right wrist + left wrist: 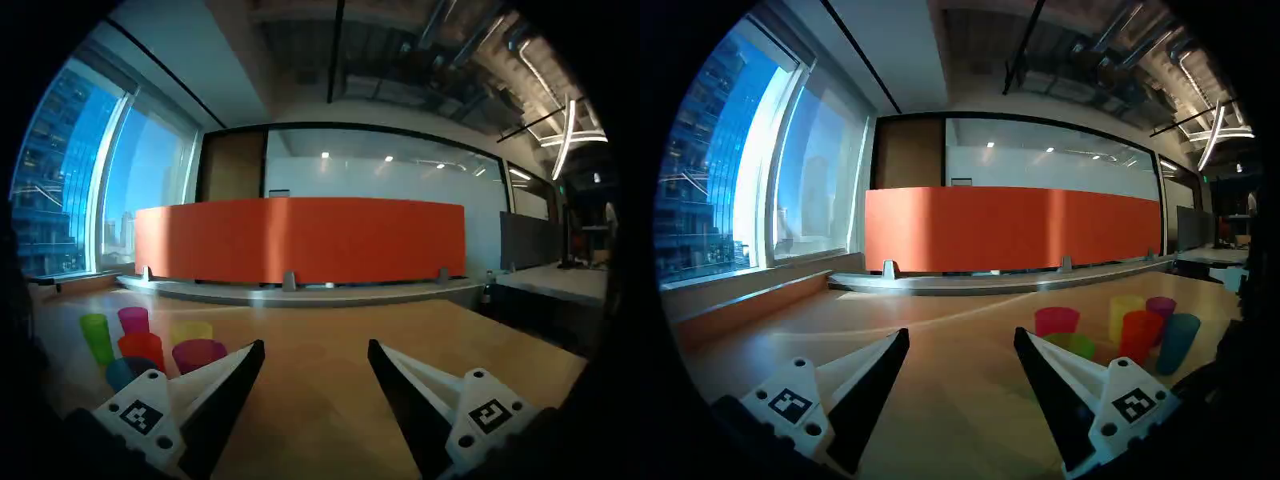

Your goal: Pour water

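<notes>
Office room, big windows (760,184), orange screen (1008,228) across the far edge of a wood table (960,416). Cups (1140,336), six, coloured, stand bunched close together: ahead-right of left gripper (961,331), ahead-left of right gripper (315,342). Both grippers spread wide, nothing between fingers, low over bare tabletop. Cannot tell if any cup holds water. Risk, as I judge: cups crowd so tightly that a finger going for one could knock its neighbours; light plastic would likely tip and spill.

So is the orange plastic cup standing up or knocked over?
Upright: the orange plastic cup stands on the wooden table, rim up.
</notes>
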The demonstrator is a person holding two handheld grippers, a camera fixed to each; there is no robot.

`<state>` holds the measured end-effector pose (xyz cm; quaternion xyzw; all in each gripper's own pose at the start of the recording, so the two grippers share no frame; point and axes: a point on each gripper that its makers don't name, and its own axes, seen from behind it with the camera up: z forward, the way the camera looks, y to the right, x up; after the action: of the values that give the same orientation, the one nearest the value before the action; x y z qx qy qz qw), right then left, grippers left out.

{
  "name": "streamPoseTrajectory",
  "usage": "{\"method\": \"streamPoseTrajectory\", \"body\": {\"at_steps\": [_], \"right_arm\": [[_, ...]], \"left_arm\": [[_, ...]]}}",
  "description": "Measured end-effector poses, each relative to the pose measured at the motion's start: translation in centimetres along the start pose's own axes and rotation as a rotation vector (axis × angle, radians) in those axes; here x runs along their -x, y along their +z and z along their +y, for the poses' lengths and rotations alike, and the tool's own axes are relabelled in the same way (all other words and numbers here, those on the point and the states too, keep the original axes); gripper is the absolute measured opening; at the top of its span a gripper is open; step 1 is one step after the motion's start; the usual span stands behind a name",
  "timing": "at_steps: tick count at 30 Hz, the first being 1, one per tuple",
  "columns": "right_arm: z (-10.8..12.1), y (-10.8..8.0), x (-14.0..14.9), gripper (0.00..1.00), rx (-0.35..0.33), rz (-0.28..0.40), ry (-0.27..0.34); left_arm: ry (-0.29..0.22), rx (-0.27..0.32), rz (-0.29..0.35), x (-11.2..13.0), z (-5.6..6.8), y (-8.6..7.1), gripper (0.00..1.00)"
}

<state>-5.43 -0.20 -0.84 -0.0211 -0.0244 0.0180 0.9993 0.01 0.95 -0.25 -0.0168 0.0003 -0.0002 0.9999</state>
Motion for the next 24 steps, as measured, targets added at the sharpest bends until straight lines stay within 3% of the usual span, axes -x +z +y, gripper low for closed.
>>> {"method": "streamPoseTrajectory", "body": {"at_steps": [24], "right_arm": [[0.07,0.04,0.11,1.00,0.000,-0.001,0.000]], "left_arm": [[0.000,0.000,0.000,0.01,-0.02,-0.02,0.98]]}}
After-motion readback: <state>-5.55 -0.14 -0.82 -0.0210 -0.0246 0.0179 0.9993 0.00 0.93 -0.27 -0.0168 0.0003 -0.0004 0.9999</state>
